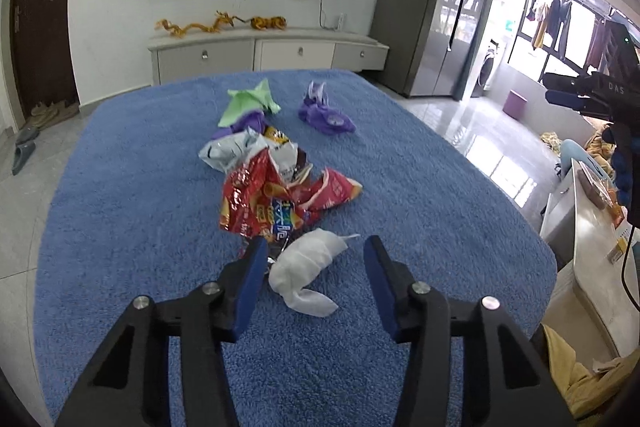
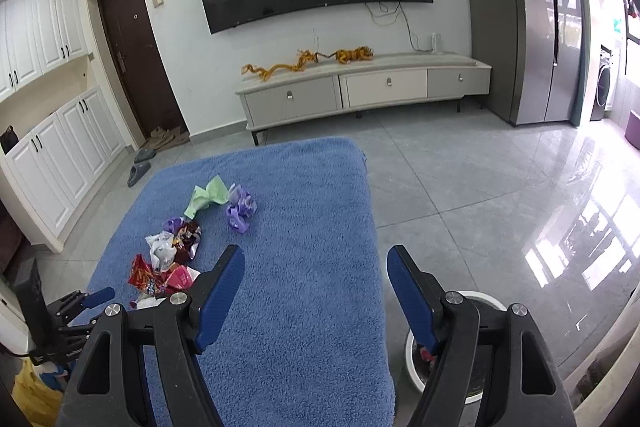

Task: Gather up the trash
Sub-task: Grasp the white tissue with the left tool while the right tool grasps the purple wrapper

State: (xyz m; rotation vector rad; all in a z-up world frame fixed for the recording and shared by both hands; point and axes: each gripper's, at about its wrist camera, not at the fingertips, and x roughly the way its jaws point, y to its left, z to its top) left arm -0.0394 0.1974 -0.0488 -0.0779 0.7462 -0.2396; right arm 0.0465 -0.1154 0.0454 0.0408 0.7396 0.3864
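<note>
A blue rug (image 1: pixel 120 227) covers the table and carries all the trash. At its middle lies a red wrapper (image 1: pixel 276 199), with a silver bag (image 1: pixel 228 155) just behind it. Farther back sit green paper (image 1: pixel 250 101) and a purple wad (image 1: pixel 326 115). A white tissue (image 1: pixel 306 269) lies nearest, between the released left gripper (image 1: pixel 316 259), untouched. The right gripper (image 2: pixel 316 267) is spread, empty, over the rug's right edge, above a white bin (image 2: pixel 412 351).

Both wrist views look down, sharing the blue mat (image 1: pixel 120 211) and litter.
</note>
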